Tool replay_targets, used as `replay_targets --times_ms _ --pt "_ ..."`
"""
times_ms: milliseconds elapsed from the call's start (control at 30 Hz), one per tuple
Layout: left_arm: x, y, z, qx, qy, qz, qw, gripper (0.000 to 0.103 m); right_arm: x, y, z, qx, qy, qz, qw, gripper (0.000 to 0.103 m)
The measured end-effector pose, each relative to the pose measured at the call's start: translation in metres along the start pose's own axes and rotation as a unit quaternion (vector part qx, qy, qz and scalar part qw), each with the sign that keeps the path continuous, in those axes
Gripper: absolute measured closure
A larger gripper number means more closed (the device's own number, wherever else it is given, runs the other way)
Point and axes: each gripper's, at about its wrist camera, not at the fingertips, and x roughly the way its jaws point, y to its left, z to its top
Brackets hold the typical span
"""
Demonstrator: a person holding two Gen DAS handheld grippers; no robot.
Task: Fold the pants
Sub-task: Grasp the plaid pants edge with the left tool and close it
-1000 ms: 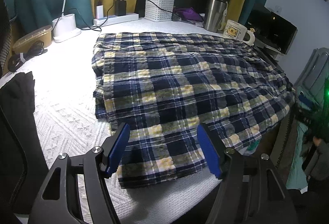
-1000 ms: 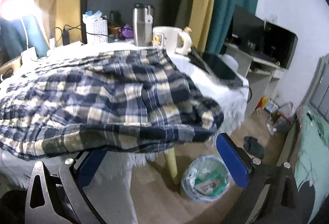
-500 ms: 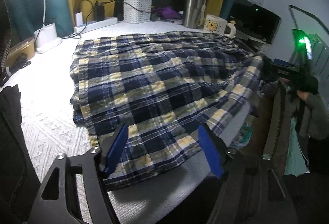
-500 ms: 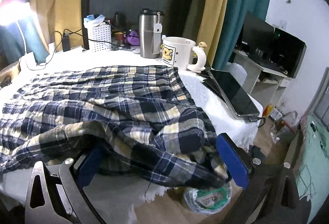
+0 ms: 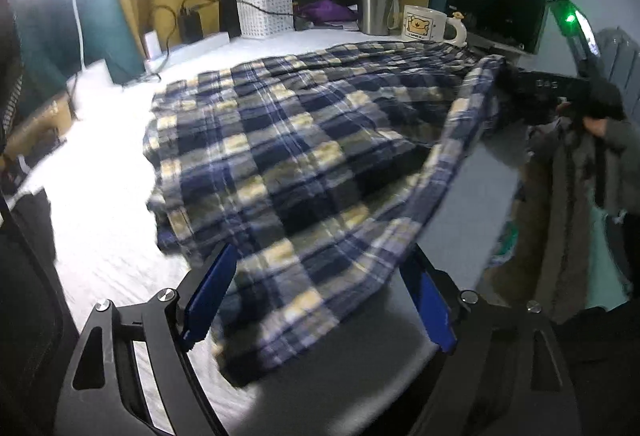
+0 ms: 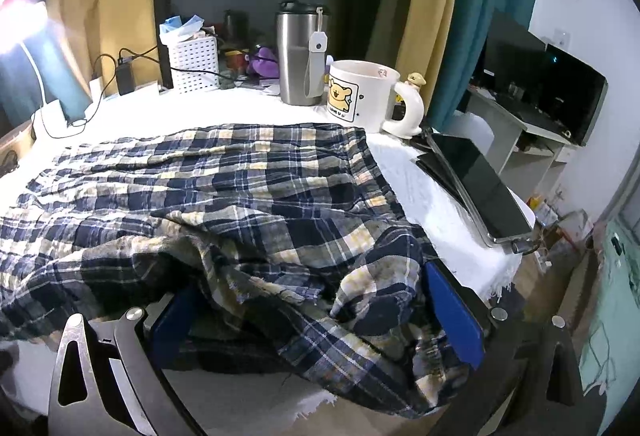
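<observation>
Plaid pants lay spread on the white-covered table, long axis running from near-left to far-right toward the mug. Left gripper hovered at the near hem, jaws opening wide, cloth lying between the blue pads but not pinched. Right gripper sat at the opposite end by the table's right edge, jaws spread wide with bunched fabric heaped between them; in the left view that corner looked lifted, but I could not tell if the pads pressed it. Pants lay straight ahead of both grippers. Right hand was nearer the raised corner, so the fold likely carries from there toward the left.
</observation>
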Motion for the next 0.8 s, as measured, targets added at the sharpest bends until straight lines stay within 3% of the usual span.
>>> replay_targets --times_ms 67,100,133,200,567,667,800 --pt "0.005 0.003 0.002 0.011 0.002 0.012 0.9999 0.039 -0.001 -0.003 -0.003 -0.002 0.000 0.000 1.000 0.000" --pt "0.009 0.006 0.003 0.010 0.011 0.014 0.9998 0.062 -0.002 -0.004 -0.006 -0.003 -0.001 -0.002 1.000 0.000" --pt "0.009 0.009 0.004 0.004 0.009 0.006 0.9999 0.076 -0.003 -0.005 -0.008 -0.004 -0.002 -0.002 1.000 0.000" --pt "0.008 0.019 0.007 -0.013 0.010 0.003 0.9999 0.097 -0.006 -0.007 -0.014 -0.010 -0.006 -0.009 1.000 0.000" --pt "-0.032 0.030 0.036 -0.045 -0.060 0.015 0.9970 0.100 -0.030 0.021 -0.050 -0.079 -0.031 -0.023 0.996 0.000" --pt "-0.037 0.032 0.043 -0.051 -0.065 0.018 0.9964 0.100 -0.036 0.037 -0.061 -0.113 -0.051 -0.024 0.992 0.000" --pt "-0.044 0.034 0.050 -0.056 -0.065 0.018 0.9961 0.100 -0.031 0.049 -0.075 -0.143 -0.044 -0.024 0.988 0.000"
